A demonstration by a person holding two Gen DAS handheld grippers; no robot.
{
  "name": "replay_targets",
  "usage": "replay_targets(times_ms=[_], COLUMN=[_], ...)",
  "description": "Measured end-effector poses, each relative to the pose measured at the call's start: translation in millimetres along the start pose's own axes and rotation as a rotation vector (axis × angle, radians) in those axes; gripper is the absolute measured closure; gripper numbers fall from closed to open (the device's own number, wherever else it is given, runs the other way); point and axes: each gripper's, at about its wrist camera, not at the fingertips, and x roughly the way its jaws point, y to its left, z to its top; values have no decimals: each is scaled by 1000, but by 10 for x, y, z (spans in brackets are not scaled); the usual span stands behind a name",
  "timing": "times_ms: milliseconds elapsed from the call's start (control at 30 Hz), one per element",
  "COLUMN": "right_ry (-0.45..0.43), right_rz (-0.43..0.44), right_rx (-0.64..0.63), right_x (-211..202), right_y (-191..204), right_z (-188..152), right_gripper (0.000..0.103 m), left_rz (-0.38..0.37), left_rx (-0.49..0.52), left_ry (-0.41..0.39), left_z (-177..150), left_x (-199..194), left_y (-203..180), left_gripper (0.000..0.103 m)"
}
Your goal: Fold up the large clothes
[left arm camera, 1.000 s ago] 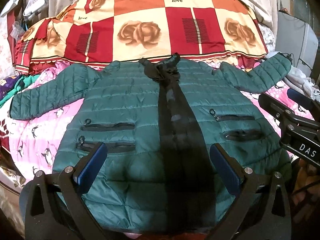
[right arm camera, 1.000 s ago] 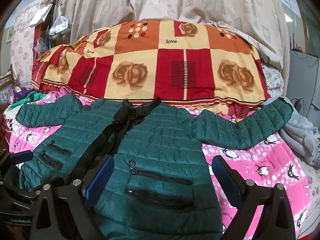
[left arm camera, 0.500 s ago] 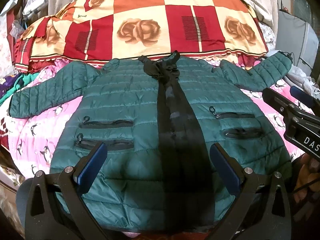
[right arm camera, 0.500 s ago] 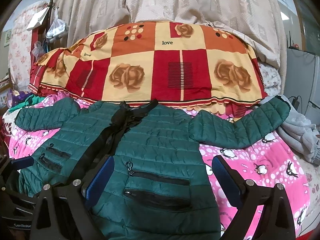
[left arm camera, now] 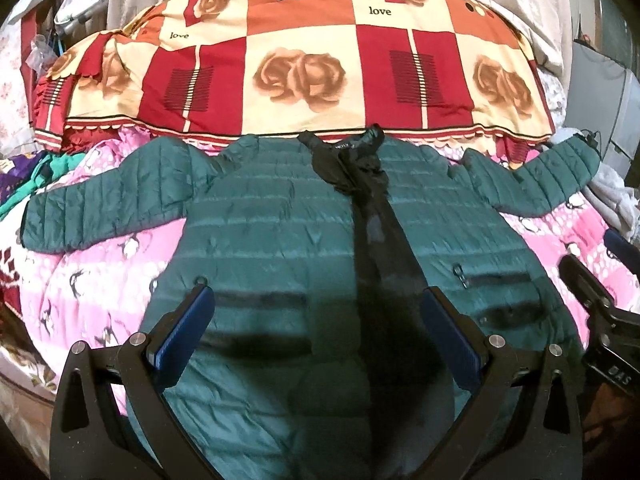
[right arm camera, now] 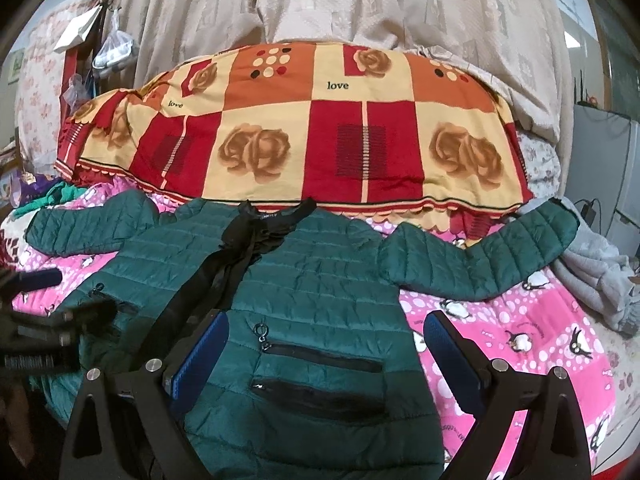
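Green quilted jacket point(left arm camera: 280, 240) lies flat, sleeves spread, on the pink penguin-print bedspread point(right arm camera: 520, 332); left gripper point(left arm camera: 316, 320) and right gripper point(right arm camera: 326, 340) both spread, holding nothing.

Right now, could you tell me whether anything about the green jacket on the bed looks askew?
Mostly no: the green jacket lies flat, front up, sleeves spread. Only its black collar is bunched and twisted at the neck.

Both grippers — left gripper point(left arm camera: 318, 326), right gripper point(right arm camera: 326, 346) — black frames, blue ribbed pads, silver screws; white lettering, maybe "DAS".
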Motion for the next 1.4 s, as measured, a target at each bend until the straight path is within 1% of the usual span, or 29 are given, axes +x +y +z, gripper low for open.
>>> replay_targets(times_ms=[133,200,267,333,400,467,500,533,567,600,633,667,700,900,1133,1400], right_ry=[-33,-36,-23,-14,-16,25,43,47,41,33,27,25,23,42,43,33], right_rz=[-10,-9,-10,-3,-23,-30,-30,-38,-51,-63,-67,-69,-68,-56,-58,-62], right_rx=[-16,-34,-60,-68,-51,5,21,31,31,29,26,21,18,6,-8,-6], right_x=[-18,42,134,221,293,405,438,449,438,426,418,415,415,476,453,406], right_y=[-85,-133,-160,-199,-245,-301,-317,-324,-327,-319,-303,-285,-269,-177,-120,-116], right_z=[149,253,371,456,447,366,357,349,342,333,323,320,317,300,268,251], right_gripper=[6,6,6,6,6,6,6,6,6,6,6,6,6,6,6,6], left_rz=[-7,-20,-14,-7,-3,14,32,41,15,-6,4,28,32,5,27,-12], left_rx=[9,22,51,88,103,80,62,11,-20,-43,-49,-46,-47,-69,-63,-80], left_ry=[4,14,14,1,-15,-26,-9,48,68,71,63,56,57,107,83,95], left_z=[154,224,265,263,214,105,74,69,75,84,92,95,88,20,0,-8], left_x=[101,177,244,339,458,632,703,811,845,856,849,845,848,920,900,940], left_y=[98,124,120,125,160,262,304,375,416,451,468,476,480,500,502,520], left_gripper=[0,0,0,0,0,0,0,0,0,0,0,0,0,0,0,0])
